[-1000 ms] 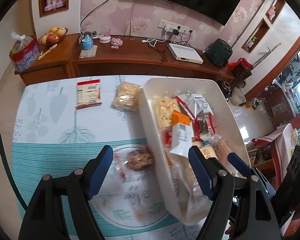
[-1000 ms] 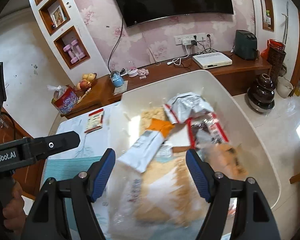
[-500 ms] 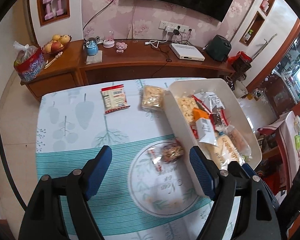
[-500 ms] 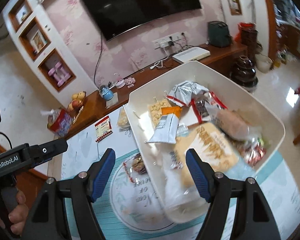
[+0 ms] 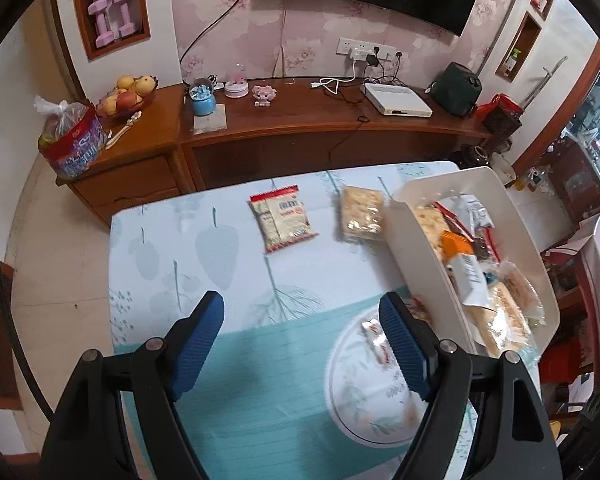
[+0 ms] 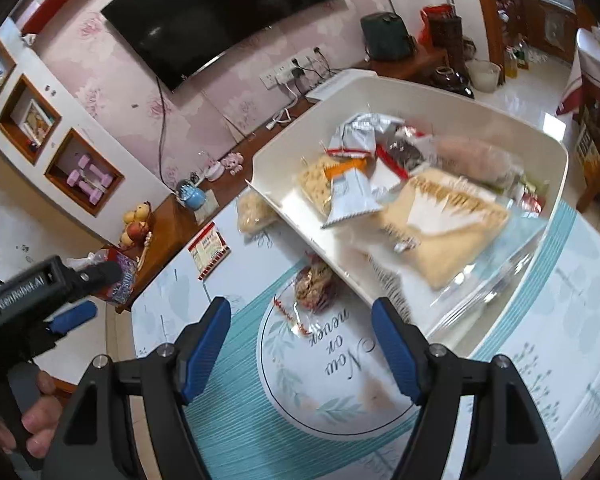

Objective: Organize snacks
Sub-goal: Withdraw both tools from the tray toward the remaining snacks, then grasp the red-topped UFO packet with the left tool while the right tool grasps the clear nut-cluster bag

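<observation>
A white bin (image 5: 416, 276) (image 6: 440, 92) full of several snack packets sits on the table's right side. On the cloth lie a red-edged cracker packet (image 5: 282, 222) (image 6: 209, 249), a clear pale-cracker packet (image 5: 361, 213) (image 6: 254, 208) and a small nut packet (image 6: 314, 286) against the bin's near wall, partly hidden behind my left finger in the left wrist view (image 5: 374, 338). My left gripper (image 5: 302, 338) is open and empty above the cloth. My right gripper (image 6: 300, 346) is open and empty above the round print, short of the nut packet.
The table (image 5: 172, 280) has a teal-striped cloth with a round printed motif (image 6: 340, 380). Behind it stands a wooden sideboard (image 5: 300, 128) with fruit, a blue pot and a router. My left gripper shows at the left of the right wrist view (image 6: 70, 318).
Both grippers have pulled back and up from the bin, so more of the table shows. The snacks in the bin stay put. Both stay open.
</observation>
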{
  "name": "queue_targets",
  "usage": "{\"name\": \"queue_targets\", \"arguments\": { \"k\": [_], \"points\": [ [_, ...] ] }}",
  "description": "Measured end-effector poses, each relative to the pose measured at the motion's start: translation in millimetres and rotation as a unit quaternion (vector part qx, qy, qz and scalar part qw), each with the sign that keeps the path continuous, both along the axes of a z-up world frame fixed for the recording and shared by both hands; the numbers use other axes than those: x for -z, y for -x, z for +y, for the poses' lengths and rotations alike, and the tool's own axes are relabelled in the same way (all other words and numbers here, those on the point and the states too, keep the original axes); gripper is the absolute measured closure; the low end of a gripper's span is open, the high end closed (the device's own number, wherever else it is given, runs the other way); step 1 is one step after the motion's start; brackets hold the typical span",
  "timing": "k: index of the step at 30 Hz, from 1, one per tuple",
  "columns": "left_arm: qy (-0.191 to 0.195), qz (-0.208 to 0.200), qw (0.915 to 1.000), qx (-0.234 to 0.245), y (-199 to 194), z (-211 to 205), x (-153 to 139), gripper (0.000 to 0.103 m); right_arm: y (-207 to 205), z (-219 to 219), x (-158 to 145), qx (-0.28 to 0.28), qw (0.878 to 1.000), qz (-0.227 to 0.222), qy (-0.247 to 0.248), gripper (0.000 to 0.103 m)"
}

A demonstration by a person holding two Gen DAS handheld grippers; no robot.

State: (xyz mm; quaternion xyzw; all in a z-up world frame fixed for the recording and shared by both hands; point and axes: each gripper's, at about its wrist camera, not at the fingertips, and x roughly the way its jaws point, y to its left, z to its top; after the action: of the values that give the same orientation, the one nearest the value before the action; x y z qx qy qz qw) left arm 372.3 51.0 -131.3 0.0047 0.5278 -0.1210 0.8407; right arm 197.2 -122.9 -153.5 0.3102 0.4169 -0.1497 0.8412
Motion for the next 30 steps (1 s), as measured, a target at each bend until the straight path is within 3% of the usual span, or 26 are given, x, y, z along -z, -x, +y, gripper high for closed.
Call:
{"name": "queue_targets", "arguments": {
  "k": [8, 17, 22, 30],
  "points": [
    [0.044, 0.025, 0.9985, -0.019, -40, 22, 36, 0.024, -19, 12, 33, 0.044, 0.999, 0.021, 0.000, 0.029],
    [0.092, 0.063, 0.9937, -0.013, -82, 19, 105, 0.024, -34, 31, 66, 0.077, 0.996, 0.029, 0.036, 0.029],
    [0.091, 0.071, 0.9933, -0.010, -97, 9, 142, 0.024, -39, 37, 88, 0.081, 0.994, 0.047, 0.058, 0.030],
    [0.074, 0.053, 0.9958, -0.012, -109, -8, 169, 0.028, -55, 38, 100, 0.076, 0.990, 0.055, 0.107, 0.030]
  ]
}}
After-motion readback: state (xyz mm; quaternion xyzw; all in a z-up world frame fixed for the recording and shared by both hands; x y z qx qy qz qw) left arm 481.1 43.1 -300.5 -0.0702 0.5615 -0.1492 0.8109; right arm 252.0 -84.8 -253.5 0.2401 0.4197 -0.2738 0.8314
